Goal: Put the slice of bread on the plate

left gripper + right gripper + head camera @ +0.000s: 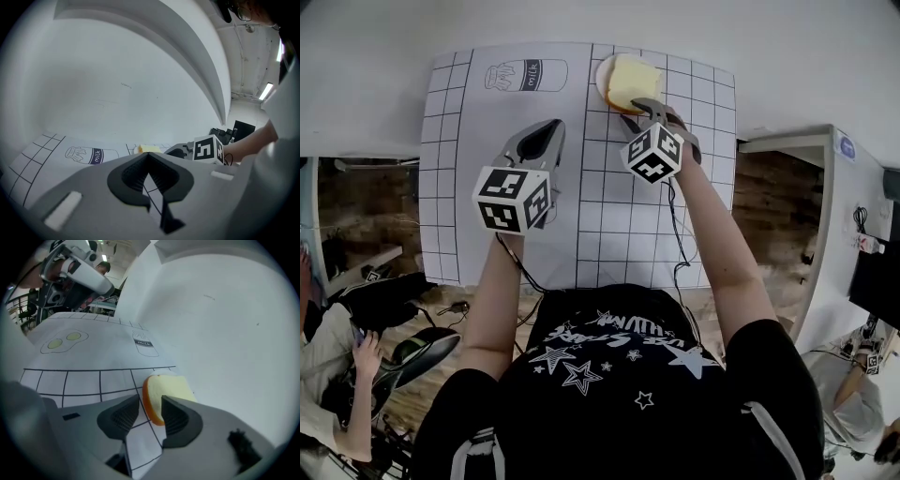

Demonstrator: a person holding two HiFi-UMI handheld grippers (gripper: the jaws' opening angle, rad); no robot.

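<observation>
The slice of bread [628,82], pale with an orange crust, lies on a small white plate [601,77] at the far end of the gridded mat [487,187]. My right gripper [639,111] reaches down to the bread's near edge. In the right gripper view its jaws stand open [150,404], and the crust edge of the bread [168,390] sits just beyond and between the tips without being pressed. My left gripper [546,133] hovers over the mat's middle, shut and empty, with its tips meeting [149,155]. From there the bread [149,149] shows far off.
A milk bottle drawing [525,75] is printed on the mat left of the plate, and a fried-egg drawing [63,342] further left. A white shelf unit [830,187] stands at the table's right. Another person [342,375] sits at the lower left.
</observation>
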